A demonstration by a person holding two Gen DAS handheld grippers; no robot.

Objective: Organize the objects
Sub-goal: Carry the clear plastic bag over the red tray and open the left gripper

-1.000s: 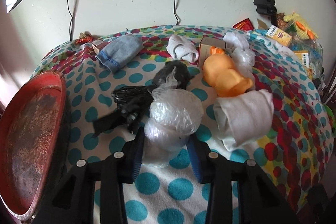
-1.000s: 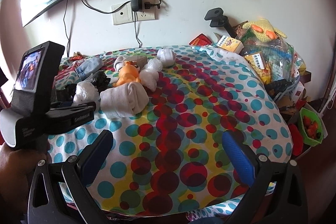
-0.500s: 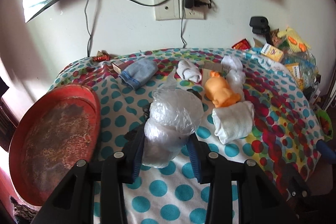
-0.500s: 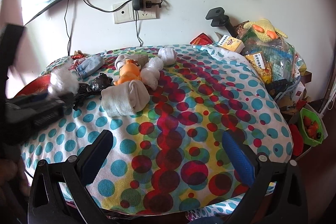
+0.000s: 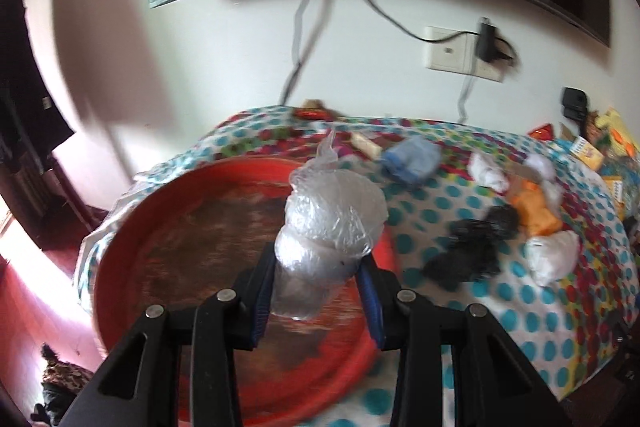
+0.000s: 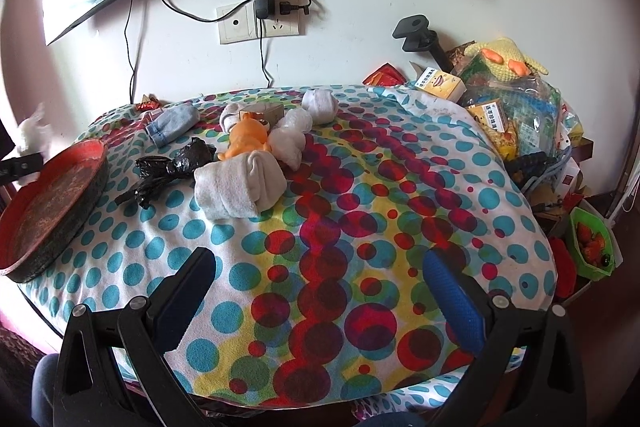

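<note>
While the red tray [image 6: 52,203] sits at the left edge of the counter [image 6: 320,227], ready to receive what gets sorted, the left hand-held gripper [image 5: 316,291] hangs over it with its blue pads pressed narrow against a crumpled clear plastic bag [image 5: 332,223], held clear of the tray floor, probably so it can be let go inside. Just right of the tray lie the things not yet gathered: a black plastic bag [image 6: 168,167] sprawled on the dotted cloth, a small blue denim piece [image 6: 172,125] behind it, then a rolled white towel [image 6: 240,187] touching an orange toy [image 6: 246,141] and a second clear bag [image 6: 290,139]. They cluster near the middle, within easy reach of either hand. Farther right the cloth is bare, and the right hand-held gripper [image 6: 320,291] hovers there with its jaws wide and nothing between them, apparently waiting its turn. At the far right, boxes and packets [image 6: 516,115] crowd the wall.
</note>
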